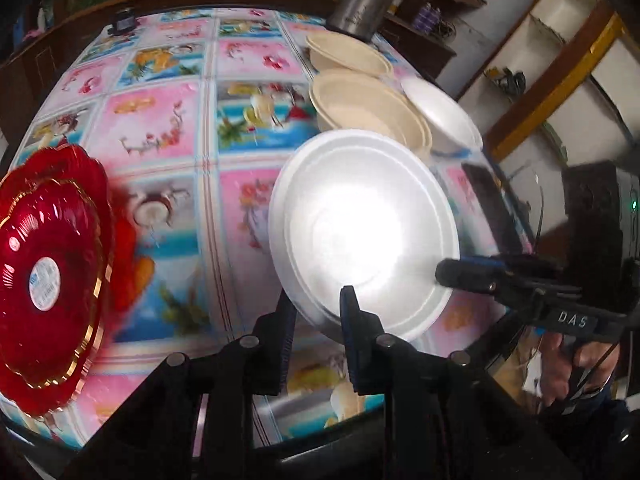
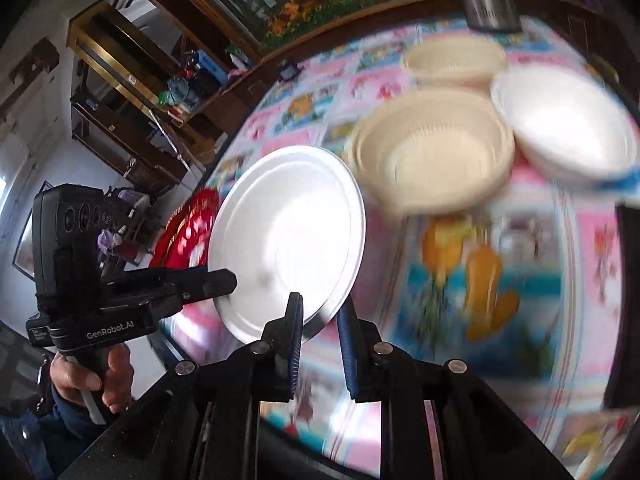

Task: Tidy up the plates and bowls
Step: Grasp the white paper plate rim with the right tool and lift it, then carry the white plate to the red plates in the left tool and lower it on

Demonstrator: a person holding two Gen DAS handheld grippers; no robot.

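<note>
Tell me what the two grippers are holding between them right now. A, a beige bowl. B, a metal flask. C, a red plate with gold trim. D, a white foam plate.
D: the left gripper and the right gripper each clamp the rim of the white foam plate, which is tilted above the table, while the red plate lies off to the side.
</note>
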